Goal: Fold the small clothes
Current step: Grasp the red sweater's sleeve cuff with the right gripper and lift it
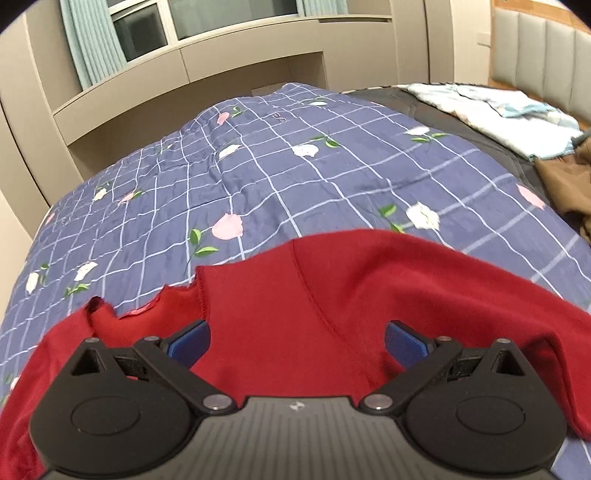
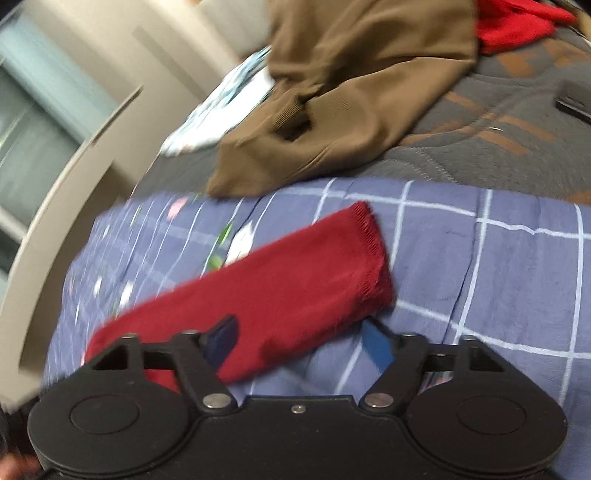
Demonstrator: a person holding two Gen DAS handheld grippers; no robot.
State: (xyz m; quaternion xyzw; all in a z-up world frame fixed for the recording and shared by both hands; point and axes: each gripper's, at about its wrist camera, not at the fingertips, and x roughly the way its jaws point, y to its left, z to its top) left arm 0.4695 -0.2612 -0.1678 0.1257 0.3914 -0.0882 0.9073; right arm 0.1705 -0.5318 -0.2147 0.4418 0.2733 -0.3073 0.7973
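No writing is legible. On the bed's blue checked flowered quilt [image 1: 332, 177] lies the red garment [image 1: 332, 295]. Left tool [image 1: 297, 341] gapes wide over it; right tool [image 2: 301, 341] stands apart astride its sleeve [image 2: 295, 273]. Beyond the quilt lie brown clothes [image 2: 351, 92].

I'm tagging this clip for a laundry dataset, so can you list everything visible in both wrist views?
Dark red garment: one, lying on the quilt under both claws; a sleeve stretches across the right wrist view.
Brown garment: one, heaped past the quilt's edge.
Bright red cloth: one, behind the brown garment.
White and pale blue cloth: one, far side of the bed.
Quilt: one, blue checked with flowers, covering the bed.
Dark patterned mattress cover: one, beyond the quilt.
Curtain: pale blue, by the window.
Left claw: open over the red fabric.
Right claw: open around the sleeve.
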